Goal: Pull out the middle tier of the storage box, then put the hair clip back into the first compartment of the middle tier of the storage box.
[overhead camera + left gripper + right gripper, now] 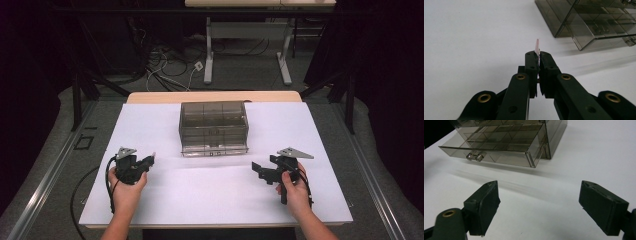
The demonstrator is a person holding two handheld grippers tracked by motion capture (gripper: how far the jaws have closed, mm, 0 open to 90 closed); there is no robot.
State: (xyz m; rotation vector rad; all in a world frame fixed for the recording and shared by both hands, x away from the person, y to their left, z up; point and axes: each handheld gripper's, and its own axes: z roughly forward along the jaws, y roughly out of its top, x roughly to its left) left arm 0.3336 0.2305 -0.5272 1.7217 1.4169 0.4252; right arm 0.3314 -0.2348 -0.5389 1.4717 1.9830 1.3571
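Observation:
A smoky clear plastic drawer box stands at the middle back of the white table; its bottom drawer is pulled partly out and shows divided compartments and two clear knobs. My left gripper is held at the front left, shut on a thin pale pink flat piece that sticks out past the jaw tips. The drawer box lies ahead and to the right of it. My right gripper is at the front right, open, with nothing between its jaws and the drawer ahead of it.
The white table top has bare room in front of the box and at both sides. Beyond the table's far edge are a desk frame, loose cables on the floor and dark stands at each side.

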